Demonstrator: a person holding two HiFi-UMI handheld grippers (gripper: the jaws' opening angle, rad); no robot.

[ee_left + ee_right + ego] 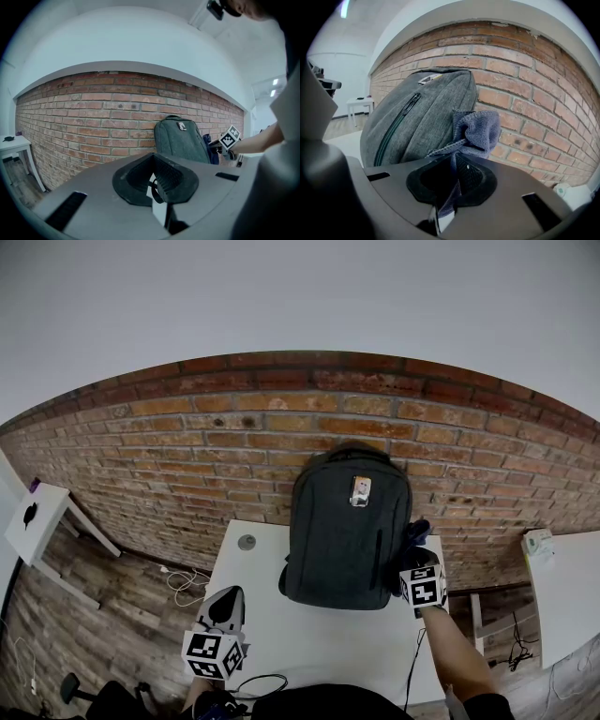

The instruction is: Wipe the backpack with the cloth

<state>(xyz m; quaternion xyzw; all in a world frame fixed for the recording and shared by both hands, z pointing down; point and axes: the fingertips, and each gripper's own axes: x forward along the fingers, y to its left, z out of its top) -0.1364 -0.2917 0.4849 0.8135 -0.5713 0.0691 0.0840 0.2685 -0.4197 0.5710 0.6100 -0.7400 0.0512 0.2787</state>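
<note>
A dark grey backpack (347, 531) stands upright on the white table (309, 634), leaning on the brick wall. My right gripper (421, 559) is at the backpack's right side, shut on a blue-grey cloth (417, 532). In the right gripper view the cloth (476, 131) bunches up out of the jaws beside the backpack (412, 117), between it and the bricks. My left gripper (228, 598) hovers over the table's front left, shut with nothing in it, apart from the backpack (183, 139).
A small round disc (247, 542) lies on the table left of the backpack. A black cable (258, 682) loops at the table's front edge. A white side table (37, 517) stands far left, another white surface (562, 587) at the right.
</note>
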